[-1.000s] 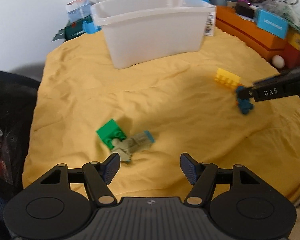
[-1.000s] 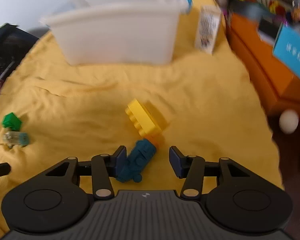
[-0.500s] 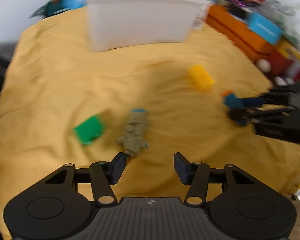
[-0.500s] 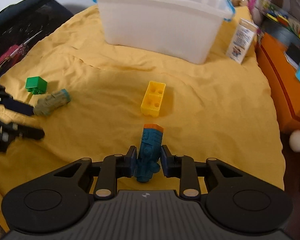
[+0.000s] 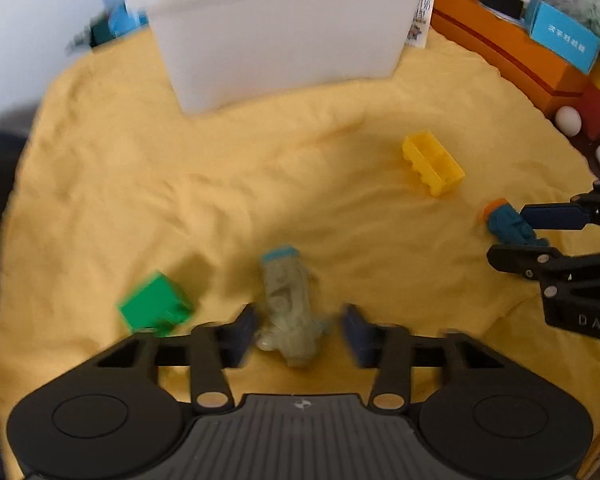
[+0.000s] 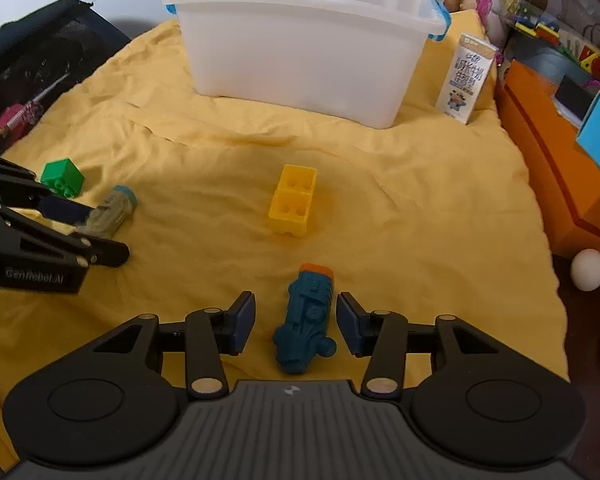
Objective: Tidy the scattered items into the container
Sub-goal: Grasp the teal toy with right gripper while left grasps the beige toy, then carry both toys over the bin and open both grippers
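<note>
A white plastic bin (image 6: 300, 52) stands at the back of the yellow cloth (image 6: 400, 208). My left gripper (image 5: 298, 332) is open around a grey-green toy figure with a blue cap (image 5: 286, 300), which lies on the cloth between the fingers. A green brick (image 5: 154, 310) lies just left of it. My right gripper (image 6: 296, 320) is open around a dark blue toy figure with an orange cap (image 6: 306, 320), also lying on the cloth. A yellow brick (image 6: 293, 204) lies between that figure and the bin.
A small carton (image 6: 466, 76) stands right of the bin. Orange boxes (image 6: 556, 152) and toy clutter line the right side, with white eggs (image 6: 588, 269) below them. A black bag (image 6: 32, 68) lies off the cloth's left edge.
The right gripper, shut on the blue figure half a second ago, has opened and the figure lies between its fingers. The left gripper has moved forward around the grey-green figure.
</note>
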Motion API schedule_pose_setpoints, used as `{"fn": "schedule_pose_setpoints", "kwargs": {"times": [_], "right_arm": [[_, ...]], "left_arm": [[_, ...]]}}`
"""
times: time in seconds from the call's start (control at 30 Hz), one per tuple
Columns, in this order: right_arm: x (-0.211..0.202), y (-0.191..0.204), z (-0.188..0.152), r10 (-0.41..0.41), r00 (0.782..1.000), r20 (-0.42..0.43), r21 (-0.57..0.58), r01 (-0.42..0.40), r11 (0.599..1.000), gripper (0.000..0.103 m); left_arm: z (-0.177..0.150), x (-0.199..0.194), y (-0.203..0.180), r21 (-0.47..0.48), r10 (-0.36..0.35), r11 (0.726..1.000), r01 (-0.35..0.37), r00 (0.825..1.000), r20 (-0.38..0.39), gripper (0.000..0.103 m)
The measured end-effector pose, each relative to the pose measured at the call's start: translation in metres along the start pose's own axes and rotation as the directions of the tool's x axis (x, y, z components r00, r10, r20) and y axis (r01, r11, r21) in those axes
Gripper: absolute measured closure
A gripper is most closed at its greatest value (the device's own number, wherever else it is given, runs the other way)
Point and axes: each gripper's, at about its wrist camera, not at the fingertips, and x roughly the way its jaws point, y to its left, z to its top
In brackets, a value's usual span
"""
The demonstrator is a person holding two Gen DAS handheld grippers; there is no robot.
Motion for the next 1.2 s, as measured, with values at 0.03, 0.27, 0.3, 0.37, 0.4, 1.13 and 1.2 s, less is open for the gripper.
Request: {"fn": "schedule_pose_setpoints", "kwargs": {"times": [0.03, 0.27, 0.3, 0.37, 0.4, 1.13, 1.2], "right_arm": [[-0.002, -0.002, -0.001, -0.008, 1.000, 0.006, 0.003, 0.008, 1.000, 0.054], [0.012, -0.007, -0.003, 0.018, 0.999, -0.042, 0.026, -0.016, 1.000, 0.079], [0.011, -0.004, -0.002, 0.016, 0.999, -0.047, -0.001, -0.016, 1.000, 0.081], [0.010, 0.003, 0.001, 0.007, 0.999, -0.043, -0.046, -0.009, 0.999, 0.081], [0.008, 0.003, 0.004, 0.015, 0.999, -0.040, -0.044, -0.017, 0.999, 0.081], [-0.034, -0.035, 0.214, -0.077, 0.943, 0.322, 0.025, 0.073, 0.997, 0.081], [-0.023, -0.039, 0.229, -0.077, 0.945, 0.318, 0.039, 0.069, 0.997, 0.081]], "left_arm": [[0.000, -0.002, 0.000, 0.007, -0.007, 1.000, 0.007, 1.000, 0.001, 0.064], [-0.005, -0.009, -0.009, 0.052, -0.022, 0.998, 0.021, 1.000, 0.014, 0.064], [-0.005, -0.011, -0.011, 0.065, -0.021, 0.998, 0.019, 1.000, 0.021, 0.064], [-0.002, -0.018, -0.015, 0.086, -0.020, 0.996, 0.017, 0.999, 0.039, 0.064], [0.001, -0.022, -0.016, 0.095, -0.019, 0.995, 0.013, 0.998, 0.055, 0.064], [0.224, -0.107, 0.037, 0.053, 0.063, 0.994, -0.096, 0.896, 0.439, 0.064], [0.240, -0.096, 0.043, 0.030, 0.064, 0.996, -0.084, 0.911, 0.408, 0.064]]}}
